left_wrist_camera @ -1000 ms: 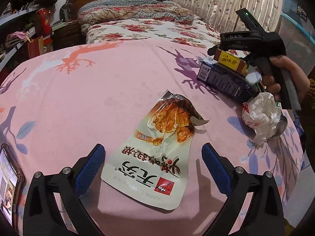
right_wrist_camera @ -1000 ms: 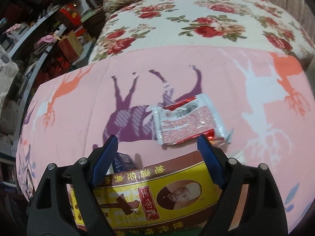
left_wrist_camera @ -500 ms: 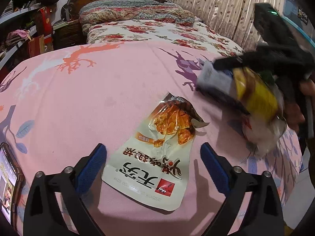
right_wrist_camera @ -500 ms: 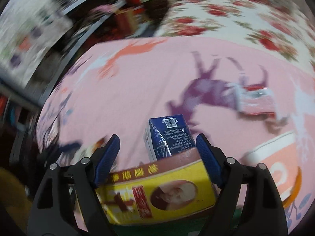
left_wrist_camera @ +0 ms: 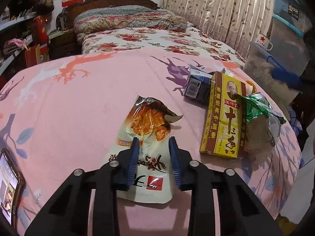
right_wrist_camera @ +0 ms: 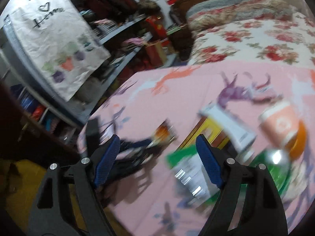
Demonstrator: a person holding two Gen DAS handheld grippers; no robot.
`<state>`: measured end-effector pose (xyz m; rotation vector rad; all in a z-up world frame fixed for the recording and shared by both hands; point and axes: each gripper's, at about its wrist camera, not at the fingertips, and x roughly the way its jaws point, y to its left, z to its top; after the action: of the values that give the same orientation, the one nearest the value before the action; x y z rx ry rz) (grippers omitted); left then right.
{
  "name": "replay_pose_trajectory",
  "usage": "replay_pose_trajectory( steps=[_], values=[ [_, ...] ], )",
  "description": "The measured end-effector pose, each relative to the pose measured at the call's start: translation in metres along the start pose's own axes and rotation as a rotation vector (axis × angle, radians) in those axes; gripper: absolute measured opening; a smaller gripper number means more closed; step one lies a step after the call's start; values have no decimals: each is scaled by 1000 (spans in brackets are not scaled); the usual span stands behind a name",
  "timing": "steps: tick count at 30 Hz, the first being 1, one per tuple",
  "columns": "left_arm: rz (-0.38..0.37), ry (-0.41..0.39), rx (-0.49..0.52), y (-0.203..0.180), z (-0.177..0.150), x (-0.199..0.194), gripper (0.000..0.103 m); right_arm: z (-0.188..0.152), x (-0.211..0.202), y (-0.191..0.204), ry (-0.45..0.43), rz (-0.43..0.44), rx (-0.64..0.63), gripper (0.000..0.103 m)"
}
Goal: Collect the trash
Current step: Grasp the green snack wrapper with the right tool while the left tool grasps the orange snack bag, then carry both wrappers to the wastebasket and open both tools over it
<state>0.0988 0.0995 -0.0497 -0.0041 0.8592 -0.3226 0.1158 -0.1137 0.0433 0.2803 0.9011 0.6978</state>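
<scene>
A white and orange snack wrapper point(left_wrist_camera: 146, 137) lies flat on the pink bedspread point(left_wrist_camera: 78, 108). My left gripper point(left_wrist_camera: 154, 144) has its blue jaws closed in on the wrapper's middle, pinching it. To the right lies a trash pile: a yellow box point(left_wrist_camera: 224, 116), a blue carton point(left_wrist_camera: 196, 86) and a green and clear bag point(left_wrist_camera: 259, 122). My right gripper point(right_wrist_camera: 158, 153) is open and empty, above the bed's corner. Its view is blurred and shows the yellow box point(right_wrist_camera: 206, 131), a green bag point(right_wrist_camera: 189, 167) and an orange cup point(right_wrist_camera: 279, 123).
A phone point(left_wrist_camera: 8, 182) lies at the bed's left edge. A floral quilt point(left_wrist_camera: 157, 37) and headboard are beyond. Shelves with clutter and a white cloth point(right_wrist_camera: 57, 43) stand left of the bed. Storage bins point(left_wrist_camera: 289, 35) stand at the right.
My left gripper has moved forward and closed on the snack wrapper. My right gripper has released the yellow box onto the pile, opened and swung away leftward.
</scene>
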Motion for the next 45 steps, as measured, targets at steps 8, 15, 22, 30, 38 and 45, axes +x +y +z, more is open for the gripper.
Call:
replay_pose_trajectory(
  steps=[8,15,22,30,38,45],
  values=[
    [-114,-8,-97,17,4,-17,24,-53,0,0,-38,-339,-70,83],
    [-229,-22,-188,24,5,-46,24,-47,19,-20,-45,-355,-62,53],
    [-323,-33,-172,-4,23,-62,24,-41,-25,-47,-209,-184,109,23],
    [-469,7,-65,-86,63,-44,24,-80,-85,-130,-356,-102,408,21],
    [-600,120,143,-228,119,12,24,-128,-171,-197,-515,-241,511,21],
    [-747,299,289,-391,163,101,24,-160,-262,-283,-619,-432,690,21]
  ],
)
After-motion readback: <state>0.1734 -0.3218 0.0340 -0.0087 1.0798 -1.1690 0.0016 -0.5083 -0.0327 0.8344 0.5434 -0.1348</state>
